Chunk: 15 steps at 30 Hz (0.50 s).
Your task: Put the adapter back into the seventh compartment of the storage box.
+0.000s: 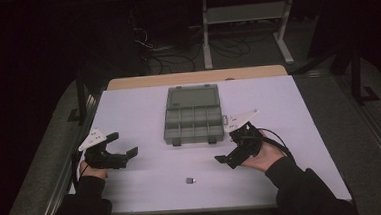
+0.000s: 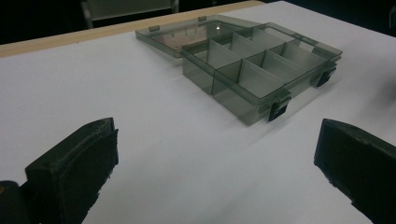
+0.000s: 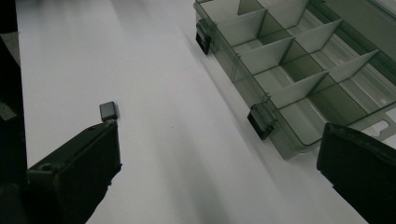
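"Looking down at the table, what did you see?"

"A see-through grey box sat in the middle, a bit toward the far edge. Its lid lay flat open behind it, and the little rooms inside looked bare. A tiny dark block lay by itself near the front edge, well apart from the box."

"Where were the two grippers?"

"The left gripper sat low near the left edge, with its jaws spread wide and holding nothing. The right gripper was off the box's front right corner, and its jaws were spread wide and bare too. In the right gripper view the block was just past the tip of one jaw, not between them."

"So what was the job, do you think?"

"I think the block was meant to go into a room of the box. To do it well, the right gripper needed to slide toward the front edge until the block sat right between both jaws. Then it should have come down low and squeezed softly, because a thing that small could slip or flick away."
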Available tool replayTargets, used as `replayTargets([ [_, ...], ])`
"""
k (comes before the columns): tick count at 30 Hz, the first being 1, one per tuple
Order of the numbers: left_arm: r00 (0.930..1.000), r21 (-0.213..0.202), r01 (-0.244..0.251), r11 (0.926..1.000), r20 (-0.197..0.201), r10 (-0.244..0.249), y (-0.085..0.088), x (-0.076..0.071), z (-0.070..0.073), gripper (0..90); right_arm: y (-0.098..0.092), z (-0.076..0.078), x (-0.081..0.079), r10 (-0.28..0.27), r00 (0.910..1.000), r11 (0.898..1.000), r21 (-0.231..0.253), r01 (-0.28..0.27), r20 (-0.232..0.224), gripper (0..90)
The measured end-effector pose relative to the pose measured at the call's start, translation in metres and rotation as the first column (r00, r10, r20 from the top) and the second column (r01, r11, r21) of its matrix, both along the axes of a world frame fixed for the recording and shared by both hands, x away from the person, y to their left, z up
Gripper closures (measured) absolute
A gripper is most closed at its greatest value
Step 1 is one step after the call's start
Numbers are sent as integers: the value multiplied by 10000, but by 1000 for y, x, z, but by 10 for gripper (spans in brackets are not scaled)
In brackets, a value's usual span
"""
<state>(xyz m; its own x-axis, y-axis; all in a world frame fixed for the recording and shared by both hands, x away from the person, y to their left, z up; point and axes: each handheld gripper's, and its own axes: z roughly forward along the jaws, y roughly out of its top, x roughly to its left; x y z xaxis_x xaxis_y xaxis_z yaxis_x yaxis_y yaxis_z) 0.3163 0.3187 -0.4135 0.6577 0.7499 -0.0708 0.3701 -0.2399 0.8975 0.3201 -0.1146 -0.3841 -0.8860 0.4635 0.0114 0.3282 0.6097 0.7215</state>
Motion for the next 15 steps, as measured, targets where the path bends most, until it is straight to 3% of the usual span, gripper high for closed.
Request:
replayTargets([
  [15,10000,-7,5,10000,-10,-5,0,0,0,0,20,0,-2,612,9980,9977,-287,-617,-163,0],
])
